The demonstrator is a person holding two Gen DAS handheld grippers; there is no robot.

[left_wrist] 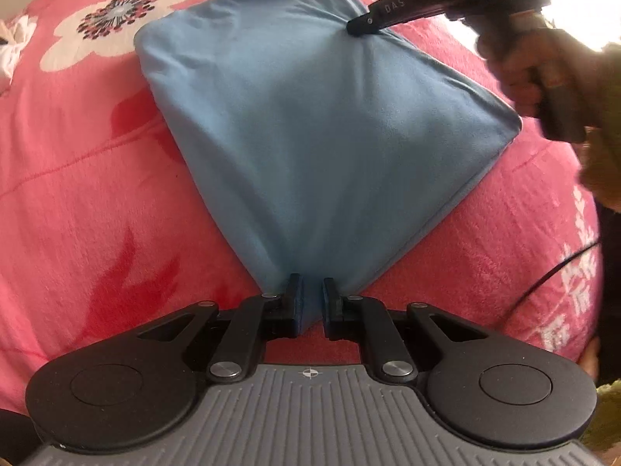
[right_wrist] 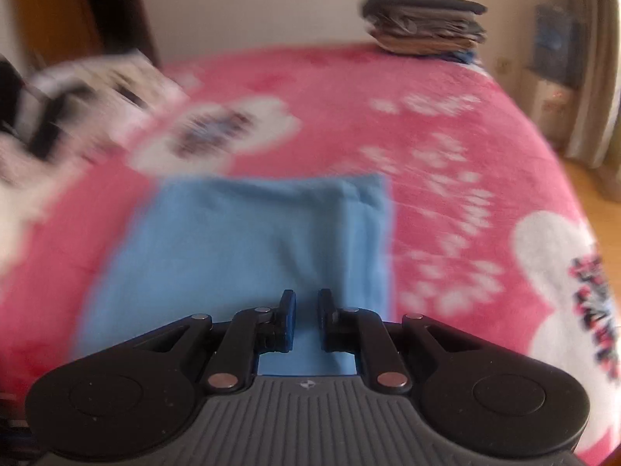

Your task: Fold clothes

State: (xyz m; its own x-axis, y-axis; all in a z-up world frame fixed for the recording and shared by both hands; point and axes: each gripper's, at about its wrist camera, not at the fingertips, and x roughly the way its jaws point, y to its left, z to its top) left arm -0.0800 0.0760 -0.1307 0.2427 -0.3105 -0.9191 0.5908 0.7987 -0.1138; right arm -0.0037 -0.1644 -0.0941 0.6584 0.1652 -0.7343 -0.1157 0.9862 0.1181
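Observation:
A light blue cloth (left_wrist: 310, 116), folded, lies on the pink flowered blanket (left_wrist: 77, 194). My left gripper (left_wrist: 310, 291) is shut on its near corner, and the fabric bunches up between the pads. My right gripper (left_wrist: 359, 25), held by a person's hand (left_wrist: 543, 77), pinches the cloth's far edge, with creases running out from its tip. The right wrist view is blurred. In it the right gripper (right_wrist: 306, 306) has its fingers nearly together over the blue cloth (right_wrist: 240, 240), with blue showing in the gap.
A stack of dark folded clothes (right_wrist: 425, 19) sits at the far edge of the bed by the wall. A black-and-white patterned item (right_wrist: 77, 97) lies at the left. The pink blanket (right_wrist: 446, 97) ends at the right, above the wooden floor (right_wrist: 597, 202).

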